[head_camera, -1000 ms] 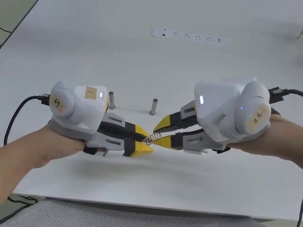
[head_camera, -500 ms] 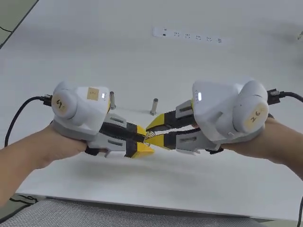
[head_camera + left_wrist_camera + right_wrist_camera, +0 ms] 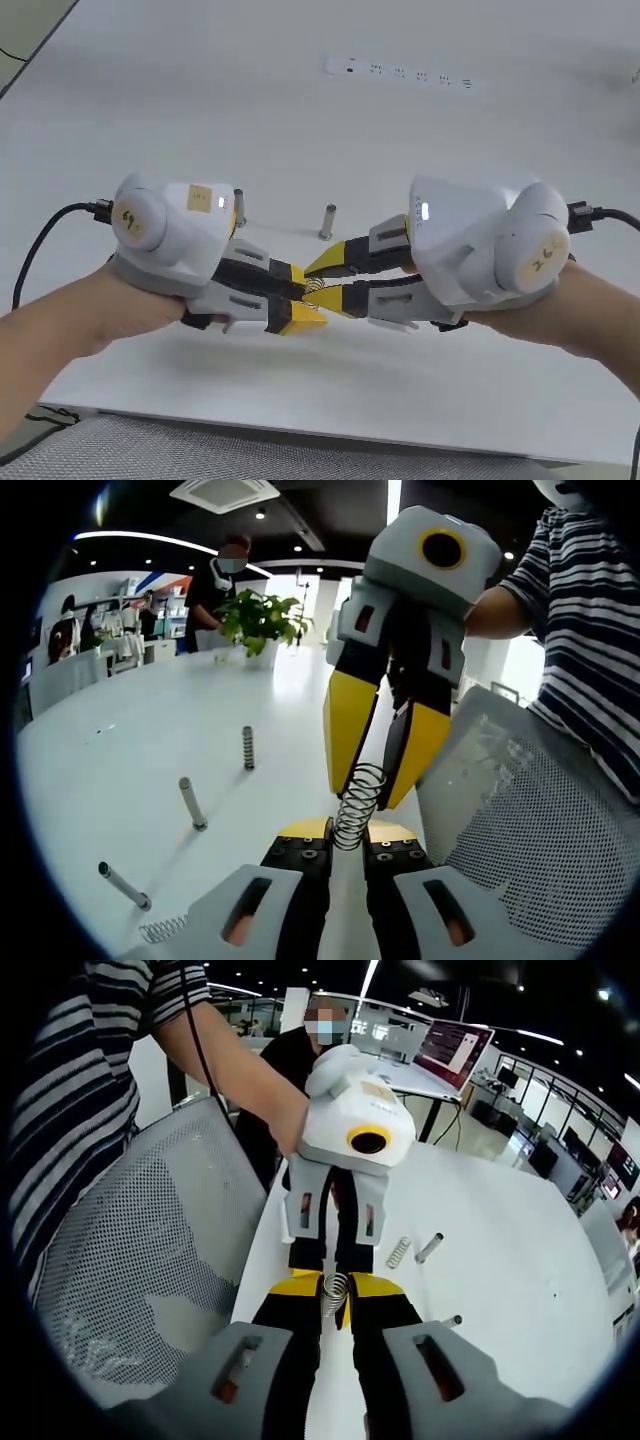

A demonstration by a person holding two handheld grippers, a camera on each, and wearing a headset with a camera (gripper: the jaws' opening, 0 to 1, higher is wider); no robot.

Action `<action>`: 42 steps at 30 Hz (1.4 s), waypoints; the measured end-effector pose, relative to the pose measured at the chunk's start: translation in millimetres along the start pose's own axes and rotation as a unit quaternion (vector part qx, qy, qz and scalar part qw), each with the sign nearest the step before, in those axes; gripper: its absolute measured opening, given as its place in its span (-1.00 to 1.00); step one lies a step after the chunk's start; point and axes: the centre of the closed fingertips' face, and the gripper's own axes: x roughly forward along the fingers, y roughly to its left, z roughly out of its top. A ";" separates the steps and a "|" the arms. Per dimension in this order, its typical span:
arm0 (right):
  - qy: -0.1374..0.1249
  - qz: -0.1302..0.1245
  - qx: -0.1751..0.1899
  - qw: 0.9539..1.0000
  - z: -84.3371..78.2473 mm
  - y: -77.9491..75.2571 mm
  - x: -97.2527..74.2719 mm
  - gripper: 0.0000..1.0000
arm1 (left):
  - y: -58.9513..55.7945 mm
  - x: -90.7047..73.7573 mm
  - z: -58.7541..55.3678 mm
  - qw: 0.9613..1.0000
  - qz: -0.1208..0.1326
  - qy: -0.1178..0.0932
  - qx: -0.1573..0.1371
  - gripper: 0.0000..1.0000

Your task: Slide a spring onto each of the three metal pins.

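A small steel spring [image 3: 314, 288] hangs above the white table between both grippers. My left gripper [image 3: 300, 303] is shut on one end of the spring [image 3: 357, 808]. My right gripper [image 3: 322, 280] faces it, its yellow jaws open and straddling the spring's other end [image 3: 335, 1295]. In the left gripper view, three metal pins stand on the table: the far pin [image 3: 247, 747] looks ribbed like a coil, while the middle pin [image 3: 190, 803] and the near pin [image 3: 122, 885] are bare. A loose spring [image 3: 163, 928] lies by the near pin. Behind the grippers stand two pins [image 3: 328, 220], [image 3: 238, 208].
A white power strip [image 3: 400, 73] lies far back on the table [image 3: 300, 120]. A mesh chair [image 3: 520, 810] stands at the near table edge, with a person in a striped shirt [image 3: 580, 630] there. A potted plant [image 3: 262, 620] and other people are beyond.
My right gripper has moved left toward the left gripper, so its jaws now reach further over the spring. The left gripper has kept hold of the spring.
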 end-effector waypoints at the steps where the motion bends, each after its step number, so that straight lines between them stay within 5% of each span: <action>1: 0.000 0.000 -0.002 1.000 0.5 -0.1 0.0 -0.77 | -0.1 0.2 0.4 1.000 -0.001 -0.001 0.000 -0.84; 23: 0.011 0.001 -0.020 1.000 2.1 -2.4 0.2 -0.77 | 3.4 -2.7 2.8 1.000 0.014 -0.006 -0.022 -0.77; 42: 0.017 -0.005 -0.021 1.000 -0.7 -6.8 0.8 -0.77 | 13.4 -12.7 -1.5 0.998 0.049 -0.012 -0.048 -0.50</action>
